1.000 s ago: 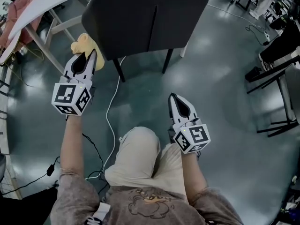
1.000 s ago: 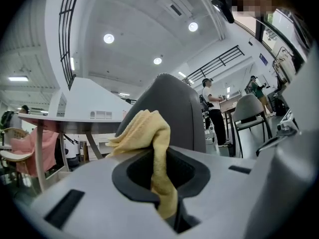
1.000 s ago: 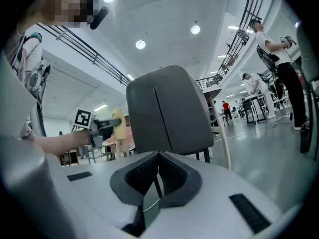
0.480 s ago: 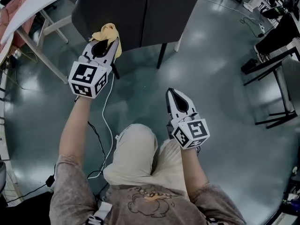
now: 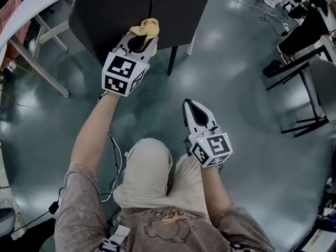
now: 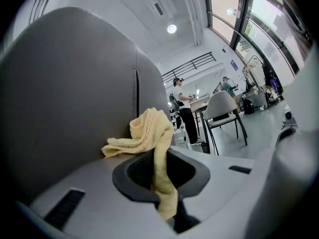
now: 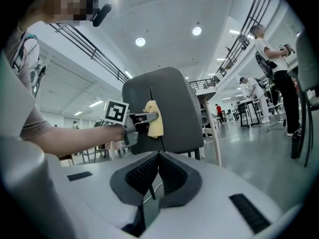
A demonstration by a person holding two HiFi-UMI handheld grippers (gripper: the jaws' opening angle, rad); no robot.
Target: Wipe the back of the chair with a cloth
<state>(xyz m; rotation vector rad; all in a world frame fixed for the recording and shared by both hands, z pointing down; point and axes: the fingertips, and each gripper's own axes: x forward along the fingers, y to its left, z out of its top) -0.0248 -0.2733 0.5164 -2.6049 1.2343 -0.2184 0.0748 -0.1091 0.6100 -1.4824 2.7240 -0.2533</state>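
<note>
In the head view the chair [image 5: 105, 20] is cut off at the top edge, so I see only its dark back and two legs; the seat is out of sight. The cloth [image 5: 146, 28] covers the tips of the left gripper [image 5: 137, 43] there, so I read the grip from the left gripper view instead. In that view the jaws are pinched on the yellow cloth [image 6: 149, 133], one fold hanging down between them and the rest bunched against the grey back [image 6: 70, 83] beside its centre seam. From the right gripper view the cloth [image 7: 154, 118] sits about mid-height on the back [image 7: 169, 103], with the left gripper [image 7: 142, 117] reaching in from the side, though I cannot tell how firmly it presses. The right gripper [image 5: 193, 109] hangs low above my knee, well apart from the chair, its jaws [image 7: 158, 171] pressed together on nothing. A second ago the left gripper was down by the chair's left edge with the cloth off the back; it has since travelled up and inward to the seam. The right gripper has hardly moved.
</note>
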